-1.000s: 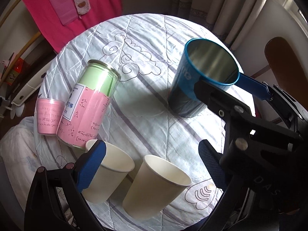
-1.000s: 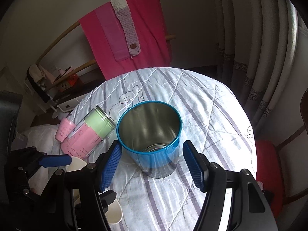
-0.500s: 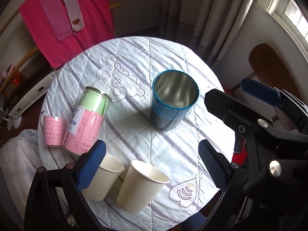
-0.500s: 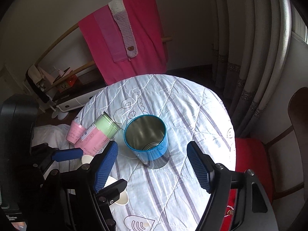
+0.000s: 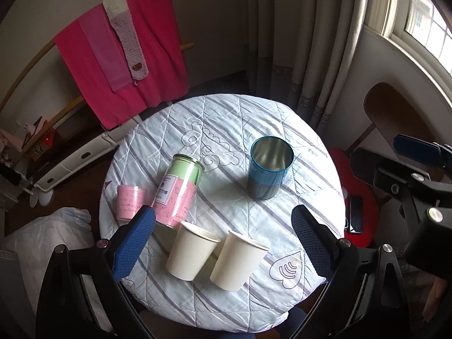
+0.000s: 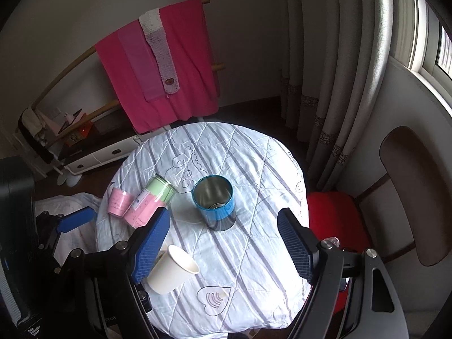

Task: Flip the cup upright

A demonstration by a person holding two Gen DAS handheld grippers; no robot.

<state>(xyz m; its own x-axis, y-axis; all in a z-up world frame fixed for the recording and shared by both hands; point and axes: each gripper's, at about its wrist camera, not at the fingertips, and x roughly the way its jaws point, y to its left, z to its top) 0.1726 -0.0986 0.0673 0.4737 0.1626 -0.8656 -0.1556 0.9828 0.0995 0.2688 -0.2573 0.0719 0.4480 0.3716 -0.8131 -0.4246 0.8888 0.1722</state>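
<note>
Two tongs hang high over a round table (image 5: 226, 118), and both have their blue pads spread wide with nothing between them. In the left view, our left gripper (image 5: 223, 245) fills the bottom of the frame. Our right gripper (image 6: 224, 243) does the same in the right view.

The blue cup (image 5: 268, 175) stands upright on the striped cloth, mouth up, in the middle right of the left view. It is well apart from both tongs, up past the pads. In the right view the cup (image 6: 215, 202) sits in the middle of the frame, above the gap between the pads.

A tall pink and green can (image 5: 179, 192) stands to the left of the cup. A small pink cup (image 5: 130, 202) is just beside the can. Two white paper cups (image 5: 217, 254) stand close together at the bottom of the table. Nothing stands between the blue cup and the pads.

In the right view, a pad hides most of one paper cup. A red chair seat (image 6: 334, 217) shows at the right. A pink cloth (image 5: 124, 65) hangs at the upper left.
</note>
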